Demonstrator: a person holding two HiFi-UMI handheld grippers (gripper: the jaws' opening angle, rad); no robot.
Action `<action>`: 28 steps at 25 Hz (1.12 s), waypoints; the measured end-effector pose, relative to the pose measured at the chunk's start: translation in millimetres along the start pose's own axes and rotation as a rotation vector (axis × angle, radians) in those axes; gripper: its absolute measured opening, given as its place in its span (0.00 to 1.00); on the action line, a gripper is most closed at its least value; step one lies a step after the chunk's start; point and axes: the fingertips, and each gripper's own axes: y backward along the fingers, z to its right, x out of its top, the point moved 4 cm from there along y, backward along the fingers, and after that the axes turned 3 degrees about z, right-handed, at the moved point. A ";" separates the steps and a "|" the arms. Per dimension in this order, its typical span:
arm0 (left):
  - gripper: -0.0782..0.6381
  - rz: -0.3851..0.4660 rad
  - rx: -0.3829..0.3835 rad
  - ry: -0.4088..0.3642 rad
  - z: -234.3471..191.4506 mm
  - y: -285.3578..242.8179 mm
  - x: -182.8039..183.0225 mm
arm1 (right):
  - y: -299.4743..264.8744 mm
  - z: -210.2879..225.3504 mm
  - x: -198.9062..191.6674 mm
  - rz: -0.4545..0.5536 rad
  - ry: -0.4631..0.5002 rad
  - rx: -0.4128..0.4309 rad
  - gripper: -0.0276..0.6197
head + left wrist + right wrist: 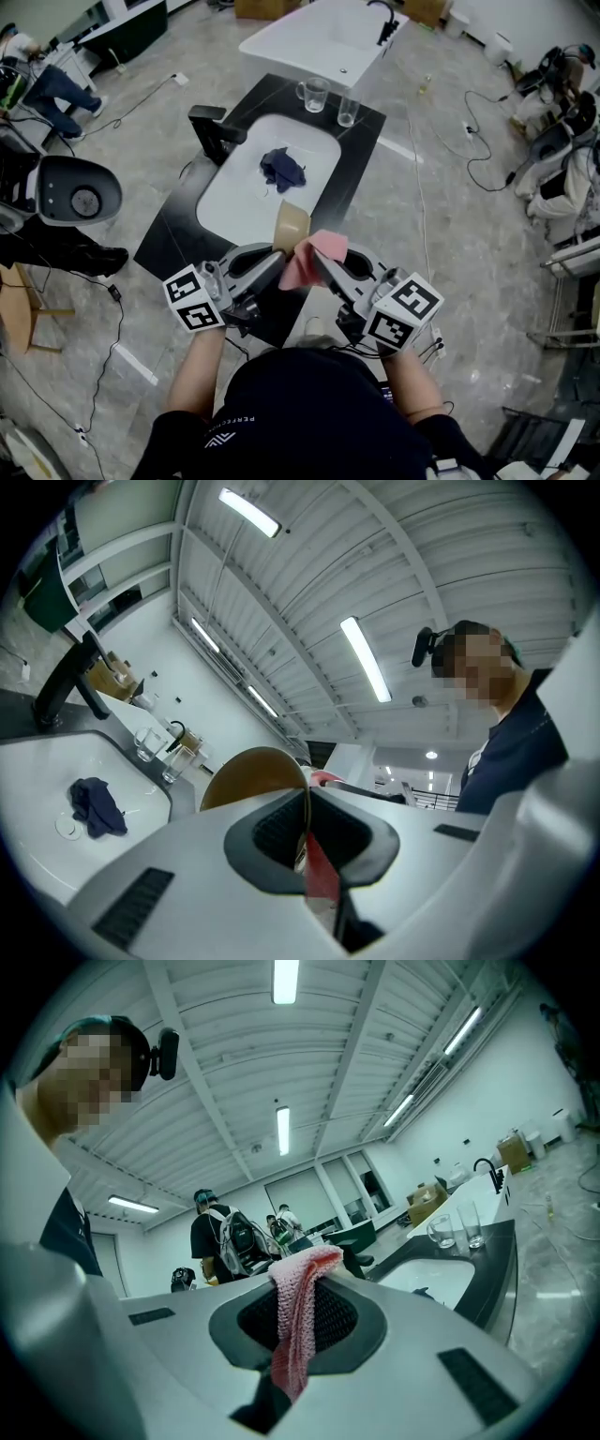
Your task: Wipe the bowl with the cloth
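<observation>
A tan bowl [291, 226] is held on edge above the near end of the white sink [234, 192]; my left gripper [277, 261] is shut on its rim. In the left gripper view the bowl [251, 775] rises just past the jaws, its rim pinched between them. My right gripper [317, 263] is shut on a pink cloth [307, 255], which lies against the bowl's right side. In the right gripper view the pink cloth [298, 1321] hangs down between the pads.
A dark blue rag [282, 169] lies in the sink basin. A black faucet [214, 131] stands at the sink's left, two clear glasses [313, 94] on the black counter [178, 234] behind it. Cables cross the floor; people stand far off.
</observation>
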 end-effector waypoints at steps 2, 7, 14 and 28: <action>0.14 0.019 -0.023 0.025 3.3 0.3 -0.2 | 2.3 3.8 3.3 0.015 0.001 -0.017 0.11; 0.14 0.054 -0.063 0.064 10.4 0.1 0.1 | 6.5 12.0 7.7 0.042 0.003 -0.051 0.11; 0.14 0.065 -0.112 0.069 24.8 -3.4 1.4 | 8.1 14.4 10.6 0.062 0.014 -0.064 0.11; 0.14 0.080 -0.166 0.060 37.7 -6.5 7.8 | 8.6 23.9 9.4 0.081 0.000 -0.115 0.11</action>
